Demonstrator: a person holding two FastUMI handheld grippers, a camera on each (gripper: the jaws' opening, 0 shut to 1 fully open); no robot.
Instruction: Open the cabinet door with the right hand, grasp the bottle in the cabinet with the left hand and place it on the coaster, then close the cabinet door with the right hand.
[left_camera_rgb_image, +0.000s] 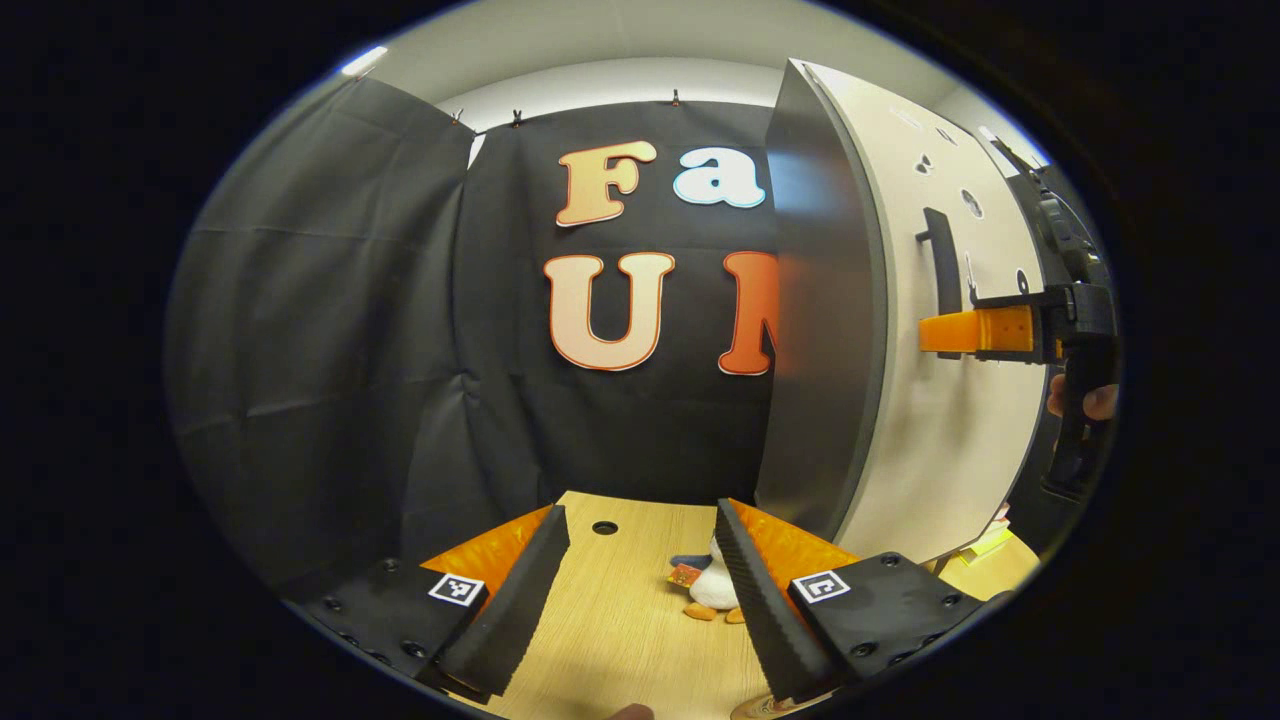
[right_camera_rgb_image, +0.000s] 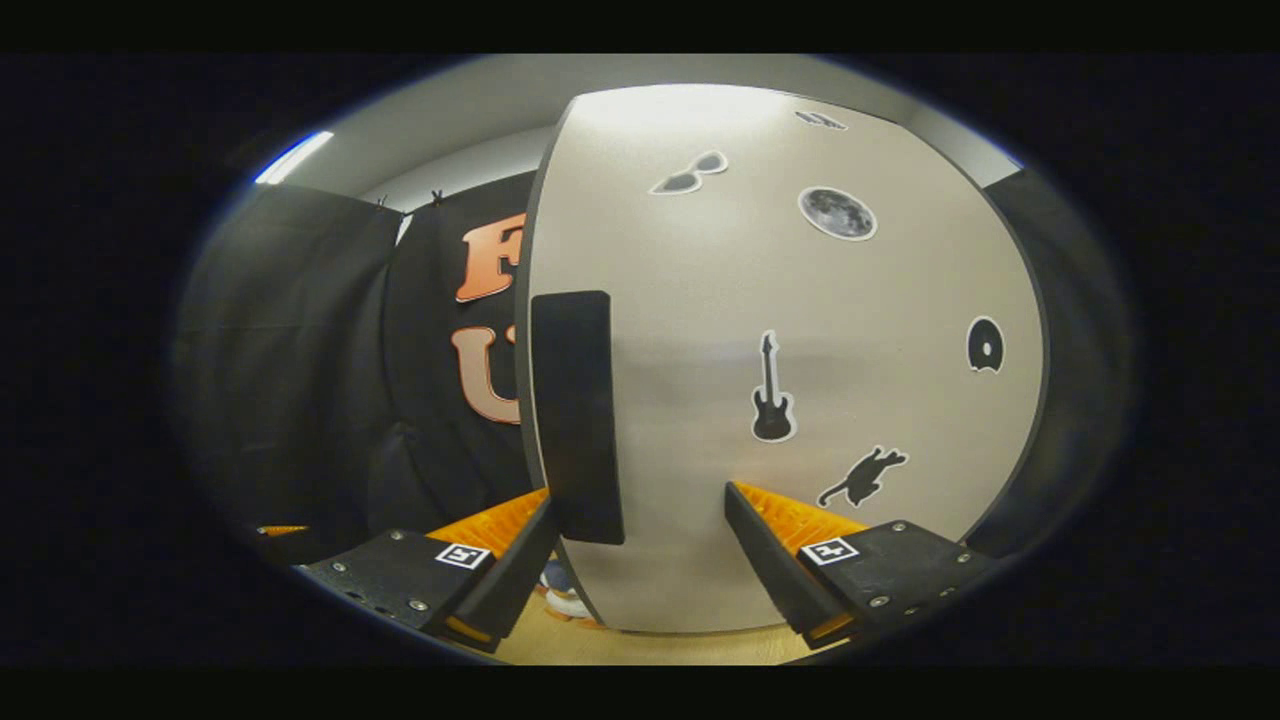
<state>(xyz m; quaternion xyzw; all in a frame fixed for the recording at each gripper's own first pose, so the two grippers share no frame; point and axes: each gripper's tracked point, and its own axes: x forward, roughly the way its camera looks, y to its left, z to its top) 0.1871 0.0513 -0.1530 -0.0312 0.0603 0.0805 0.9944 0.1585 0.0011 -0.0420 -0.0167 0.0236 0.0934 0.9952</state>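
Two grippers are at work. The left gripper (left_camera_rgb_image: 640, 590) hangs low over the pale wood-grain surface (left_camera_rgb_image: 610, 630), jaws released and holding nothing; just beyond them stands one small plush penguin (left_camera_rgb_image: 712, 588). The right gripper (right_camera_rgb_image: 640, 565) faces the smooth cabinet door (right_camera_rgb_image: 800, 300), jaws spread either side of its one dark bar handle (right_camera_rgb_image: 578, 415); whether they touch it I cannot tell. Five stickers dot the door.

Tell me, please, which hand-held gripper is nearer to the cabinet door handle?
Right. The right hand-held gripper is open at the handle on the cabinet door. The left hand-held gripper is off to the side, above the table.
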